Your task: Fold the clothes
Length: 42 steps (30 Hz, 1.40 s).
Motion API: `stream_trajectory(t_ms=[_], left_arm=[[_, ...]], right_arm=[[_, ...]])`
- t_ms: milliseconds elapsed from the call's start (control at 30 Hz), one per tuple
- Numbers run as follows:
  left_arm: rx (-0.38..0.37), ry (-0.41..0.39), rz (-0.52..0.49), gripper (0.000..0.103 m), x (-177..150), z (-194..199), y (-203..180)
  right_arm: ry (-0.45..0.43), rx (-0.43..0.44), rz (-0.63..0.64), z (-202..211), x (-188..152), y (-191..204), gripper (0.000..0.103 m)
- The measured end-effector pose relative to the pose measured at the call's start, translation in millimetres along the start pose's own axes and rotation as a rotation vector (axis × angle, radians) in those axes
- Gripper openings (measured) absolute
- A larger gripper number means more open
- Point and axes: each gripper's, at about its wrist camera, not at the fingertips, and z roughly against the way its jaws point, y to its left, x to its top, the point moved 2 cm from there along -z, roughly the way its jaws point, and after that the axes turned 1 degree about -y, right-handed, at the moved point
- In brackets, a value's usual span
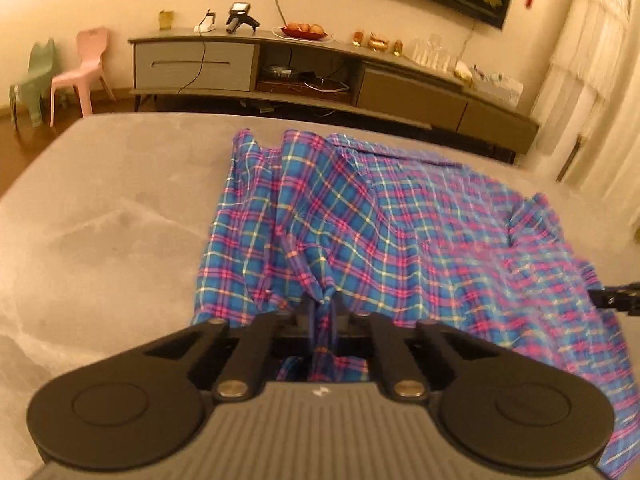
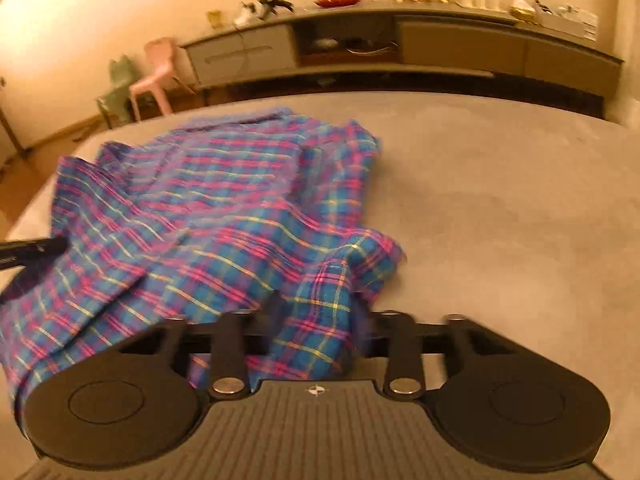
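A blue, pink and yellow plaid shirt (image 1: 380, 216) lies rumpled on a grey surface (image 1: 100, 220). My left gripper (image 1: 322, 312) is shut on a bunched edge of the shirt at its near left side. My right gripper (image 2: 320, 312) is shut on a fold of the same shirt (image 2: 224, 216) at its near right side; the cloth drapes over its fingers and hides them. The right gripper's tip (image 1: 616, 298) shows at the right edge of the left wrist view, and the left gripper's tip (image 2: 32, 250) shows at the left edge of the right wrist view.
A long low TV cabinet (image 1: 320, 76) with a fruit plate (image 1: 304, 31) and small items stands beyond the surface's far edge. A pink chair (image 1: 86, 72) and a green chair (image 1: 34, 80) stand on the floor at far left. White curtains (image 1: 592, 64) hang at the right.
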Motion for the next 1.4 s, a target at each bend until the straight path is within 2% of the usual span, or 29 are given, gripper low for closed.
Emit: stream_trajectory(t_ms=[33,100,133,200,233,267,333,400,467,600,633,667,700,733,767,800,867,967,1067,1100,1133,1167,1200,1300,1400], left_arm=[[-0.026,-0.01,0.03,0.002,2,3,3],[-0.147,-0.05,0.137,0.002,8,17,15],[-0.224,-0.079,0.233,0.002,11,23,29],[-0.319,-0.112,0.457,0.002,10,25,62],[-0.33,-0.108,0.58,0.002,4,19,82],[-0.328,-0.099,0.686,0.002,-2,13,100],[-0.279,-0.055,0.81,0.002,-20,-2,119],[-0.246,-0.023,0.861,0.002,-32,-13,123],[-0.217,-0.012,0.843,0.003,-34,-18,118],[-0.127,-0.008,0.709,0.008,-20,-14,101],[-0.103,-0.008,0.693,0.014,-16,-10,99],[-0.08,-0.01,0.674,0.017,-12,-5,96],[-0.06,-0.021,0.642,0.026,-6,3,93],[-0.041,-0.043,0.591,0.031,0,14,87],[-0.026,-0.066,0.529,0.031,5,26,79],[-0.018,-0.084,0.471,0.031,10,36,72],[-0.034,-0.07,0.409,0.034,12,37,67],[-0.033,-0.009,0.389,0.039,4,16,65],[-0.03,-0.022,0.365,0.043,0,5,64],[-0.05,-0.022,0.346,0.036,1,7,61],[-0.072,-0.023,0.331,0.007,2,9,58],[-0.101,-0.025,0.325,0.003,3,11,56],[-0.131,-0.027,0.319,0.002,4,12,54],[-0.245,-0.048,0.328,0.001,10,23,50],[-0.397,-0.057,0.392,0.001,14,34,53]], right_arm=[[-0.024,-0.003,0.025,3,2,5,0.009],[-0.074,-0.01,0.08,14,8,17,0.005],[-0.109,0.015,0.108,22,13,22,0.005],[-0.2,0.106,0.155,38,25,28,0.005],[-0.251,0.169,0.168,44,31,29,0.005],[-0.25,0.197,0.163,38,37,26,0.004],[-0.181,0.204,0.13,8,49,16,0.005],[-0.06,0.14,0.071,-34,51,1,0.005],[0.015,0.116,0.019,-62,46,-11,0.005],[0.031,0.128,-0.051,-66,42,-15,0.006],[0.028,0.121,-0.057,-62,43,-15,0.01],[0.023,0.109,-0.063,-59,45,-14,0.02],[-0.002,0.097,-0.073,-50,47,-15,0.03],[-0.046,0.095,-0.082,-37,49,-14,0.033],[-0.094,0.1,-0.088,-24,51,-13,0.038],[-0.132,0.112,-0.087,-11,52,-11,0.038],[-0.141,0.142,-0.046,-3,45,0,0.038],[-0.068,0.123,0.064,-19,28,15,0.038],[-0.015,0.087,0.102,-33,10,17,0.038],[-0.012,0.086,0.099,-33,5,17,0.036],[-0.014,0.091,0.099,-32,2,18,0.033],[-0.016,0.095,0.103,-29,2,20,0.016],[-0.017,0.105,0.101,-26,3,20,0.005],[-0.017,0.146,0.077,-16,8,21,0.0],[0.008,0.192,0.01,-1,10,15,0.0]])
